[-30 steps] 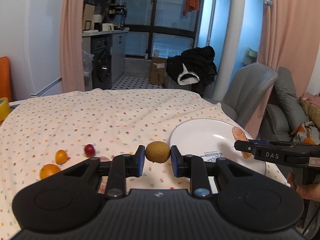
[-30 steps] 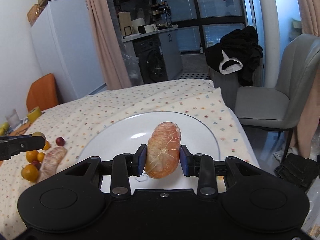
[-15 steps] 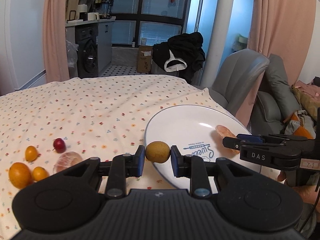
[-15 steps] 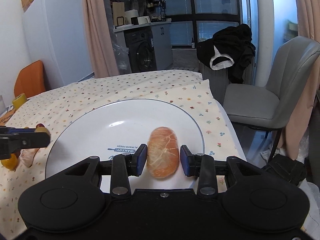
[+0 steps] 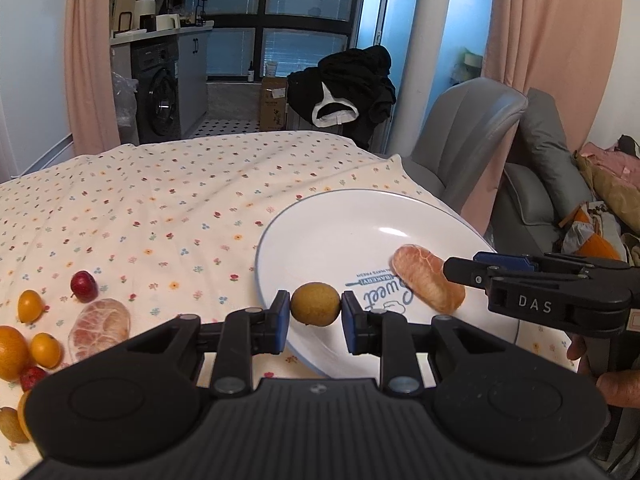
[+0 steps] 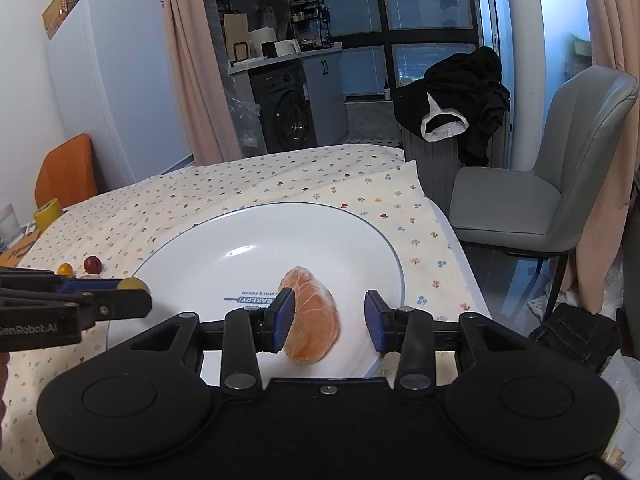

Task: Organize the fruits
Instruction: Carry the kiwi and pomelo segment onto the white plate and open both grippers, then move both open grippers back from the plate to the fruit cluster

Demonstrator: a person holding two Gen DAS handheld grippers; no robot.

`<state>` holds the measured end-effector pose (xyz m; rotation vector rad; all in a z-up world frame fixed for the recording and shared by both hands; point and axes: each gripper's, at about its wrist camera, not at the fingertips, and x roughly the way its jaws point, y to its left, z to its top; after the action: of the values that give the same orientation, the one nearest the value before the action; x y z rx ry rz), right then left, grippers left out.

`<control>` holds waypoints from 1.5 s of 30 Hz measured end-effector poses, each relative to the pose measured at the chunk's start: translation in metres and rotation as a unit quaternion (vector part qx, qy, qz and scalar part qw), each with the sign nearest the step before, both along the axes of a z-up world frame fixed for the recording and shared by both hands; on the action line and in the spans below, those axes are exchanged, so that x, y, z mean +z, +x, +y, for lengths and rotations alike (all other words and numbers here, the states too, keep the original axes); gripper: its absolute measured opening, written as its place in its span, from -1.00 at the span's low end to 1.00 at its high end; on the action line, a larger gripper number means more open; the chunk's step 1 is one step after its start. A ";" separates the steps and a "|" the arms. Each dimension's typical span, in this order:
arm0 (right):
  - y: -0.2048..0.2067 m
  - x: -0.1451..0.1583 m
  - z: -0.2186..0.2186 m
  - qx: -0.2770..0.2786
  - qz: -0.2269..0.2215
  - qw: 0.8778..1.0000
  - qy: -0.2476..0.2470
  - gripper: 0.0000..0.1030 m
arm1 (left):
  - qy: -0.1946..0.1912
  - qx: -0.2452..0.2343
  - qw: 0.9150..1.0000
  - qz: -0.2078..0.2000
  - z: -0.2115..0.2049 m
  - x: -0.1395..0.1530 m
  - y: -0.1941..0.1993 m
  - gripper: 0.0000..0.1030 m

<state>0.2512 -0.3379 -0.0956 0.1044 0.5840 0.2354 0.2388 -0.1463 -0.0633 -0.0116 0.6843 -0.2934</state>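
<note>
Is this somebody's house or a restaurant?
Most likely somebody's home: a dining table under a flowery tablecloth, a washing machine and a fridge in the kitchen behind, and clothes heaped by the window.

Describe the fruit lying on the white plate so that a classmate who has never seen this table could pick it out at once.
On the flowered tablecloth find the big white plate at the table's right end. The peeled citrus segment lies on it, between the open right gripper fingers. It is the only fruit resting on the plate.
</note>
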 end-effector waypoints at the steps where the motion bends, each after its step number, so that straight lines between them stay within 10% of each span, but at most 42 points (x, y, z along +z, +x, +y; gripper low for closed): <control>1: -0.001 0.000 -0.001 0.000 0.000 1.000 0.002 -0.23 | 0.001 0.000 1.000 0.000 0.000 0.000 0.000 -0.50; 20: -0.017 0.017 0.005 -0.004 -0.030 0.999 0.033 0.61 | -0.005 0.042 0.999 -0.014 0.031 0.018 -0.018 -0.40; 34: -0.033 0.033 0.032 0.034 -0.046 0.996 0.072 0.98 | -0.037 0.116 0.992 -0.027 0.089 0.032 -0.047 0.53; 45: -0.041 0.036 0.065 0.095 -0.036 0.993 0.061 1.00 | -0.044 0.147 0.987 -0.039 0.117 0.031 -0.069 0.71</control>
<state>0.2098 -0.2728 -0.0592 0.1575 0.5079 0.4581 0.1696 -0.0294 -0.0319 -0.1839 0.5831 -0.0389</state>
